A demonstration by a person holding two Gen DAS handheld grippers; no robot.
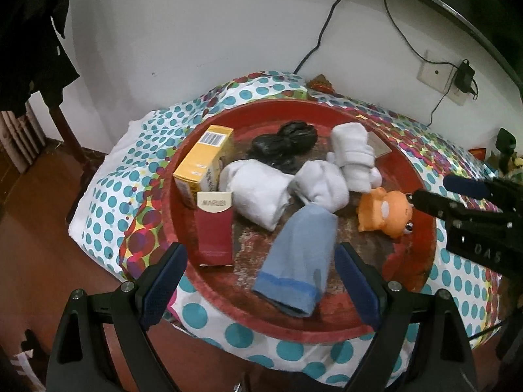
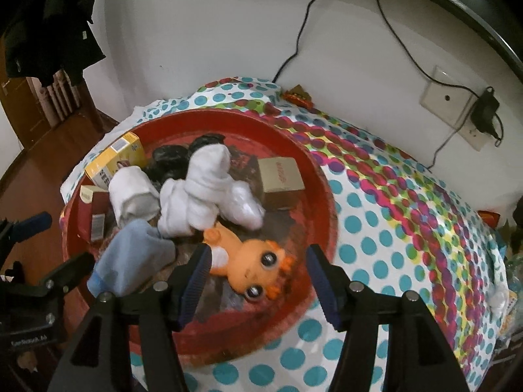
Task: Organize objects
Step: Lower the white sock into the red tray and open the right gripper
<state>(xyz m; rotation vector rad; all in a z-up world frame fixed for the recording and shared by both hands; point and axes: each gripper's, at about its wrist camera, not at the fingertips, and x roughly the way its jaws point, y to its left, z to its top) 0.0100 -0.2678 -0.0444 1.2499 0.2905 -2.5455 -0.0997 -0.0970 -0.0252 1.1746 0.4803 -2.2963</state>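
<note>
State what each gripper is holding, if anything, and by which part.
Nothing is held. The left gripper stands open above the blue sock; the right gripper stands open over the orange toy, touching neither.

Socks (image 1: 258,192), boxes (image 1: 204,160) and toy (image 1: 385,210) lie in tray (image 1: 421,176).

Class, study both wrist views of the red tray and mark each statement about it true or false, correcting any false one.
1. The orange toy lies inside the red tray. True.
2. The blue sock is gripped by the left gripper. False: its jaws are open and the sock lies loose on the tray.
3. The yellow box sits outside the tray. False: it is in the tray, by the rim.
4. The right gripper holds nothing. True.
</note>
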